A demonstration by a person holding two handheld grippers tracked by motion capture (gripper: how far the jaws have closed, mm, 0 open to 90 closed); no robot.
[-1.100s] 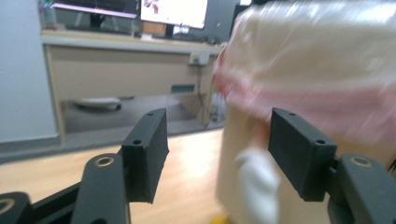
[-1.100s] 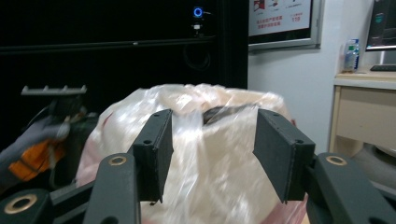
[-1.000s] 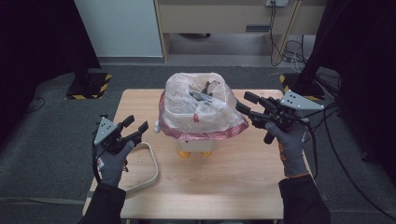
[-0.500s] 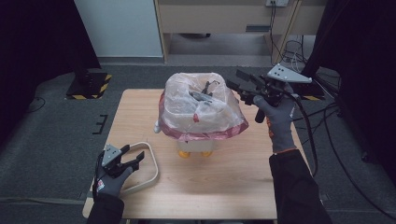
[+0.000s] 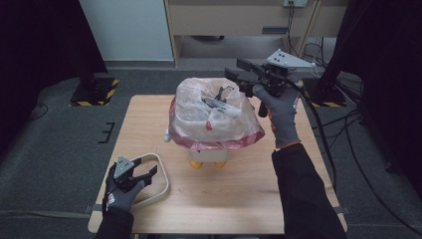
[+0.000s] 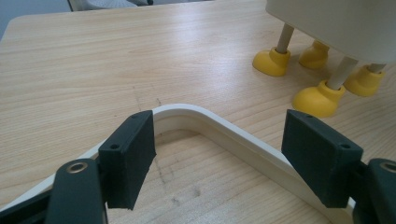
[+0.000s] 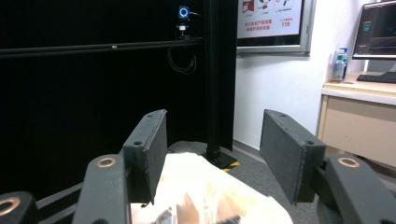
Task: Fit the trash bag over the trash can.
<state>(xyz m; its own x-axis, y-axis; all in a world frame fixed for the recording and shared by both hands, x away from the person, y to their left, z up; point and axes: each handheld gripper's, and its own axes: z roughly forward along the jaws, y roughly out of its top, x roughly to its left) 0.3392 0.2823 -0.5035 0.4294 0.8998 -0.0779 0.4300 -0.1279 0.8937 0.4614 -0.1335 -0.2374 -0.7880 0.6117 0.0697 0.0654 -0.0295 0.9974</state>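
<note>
A small white bin point(image 5: 209, 154) on yellow feet point(image 6: 317, 100) stands mid-table, lined with a pinkish clear bag point(image 5: 214, 119) that holds dark items point(image 5: 215, 102). A cream ring-shaped frame point(image 5: 165, 183) lies flat at the front left. My left gripper point(image 5: 147, 169) rests low over the frame's corner point(image 6: 243, 140). Its jaws have just been opening, and they straddle the corner with the pads apart from it. My right gripper point(image 5: 235, 69) hangs in the air above the bin's back right edge. It is open, with nothing between the jaws point(image 7: 212, 126), and the bag point(image 7: 201, 186) lies below it.
The wooden table point(image 5: 149, 114) has bare room left of the bin and in front of it. Striped black-and-yellow bases point(image 5: 94, 92) and cables point(image 5: 323, 129) lie on the floor around it. A wooden cabinet point(image 5: 239, 20) stands at the back.
My left gripper sank from beside the bin to the cream frame at the table's front left and opened wider. My right gripper rose and moved left toward the bin's top.
</note>
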